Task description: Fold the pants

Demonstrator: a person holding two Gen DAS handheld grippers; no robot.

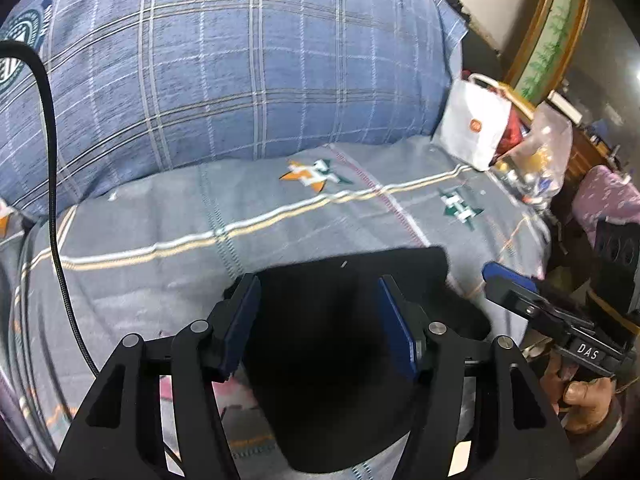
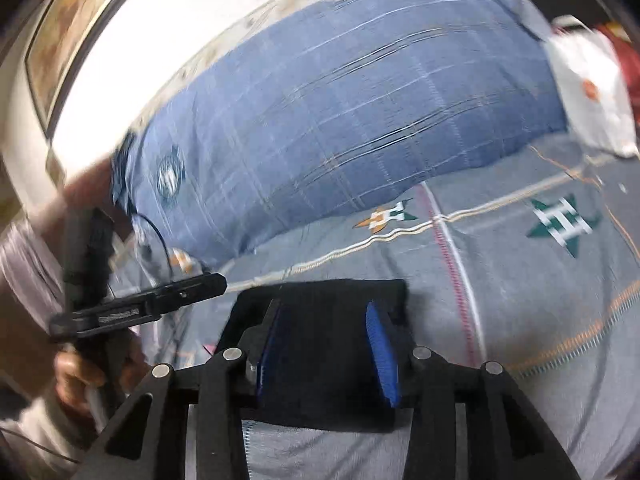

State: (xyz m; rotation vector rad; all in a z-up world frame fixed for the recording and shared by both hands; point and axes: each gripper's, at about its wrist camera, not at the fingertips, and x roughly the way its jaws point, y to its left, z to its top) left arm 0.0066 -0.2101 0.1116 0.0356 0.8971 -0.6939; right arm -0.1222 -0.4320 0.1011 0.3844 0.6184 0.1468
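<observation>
The black pants (image 1: 344, 344) lie folded into a compact dark bundle on the grey patterned bed sheet (image 1: 168, 248). My left gripper (image 1: 318, 300) is open, its blue pads either side of the bundle just above it. In the right wrist view the same bundle (image 2: 324, 332) lies under my right gripper (image 2: 324, 320), which is open with the cloth between its blue pads. The right gripper also shows in the left wrist view (image 1: 516, 292), and the left gripper shows at the left of the right wrist view (image 2: 180, 292).
A big blue plaid quilt (image 1: 224, 68) fills the back of the bed. A white paper bag (image 1: 472, 124) and a clear plastic bag of items (image 1: 536, 156) sit at the far right. A black cable (image 1: 52, 208) hangs on the left. A wooden headboard (image 1: 548, 32) stands behind.
</observation>
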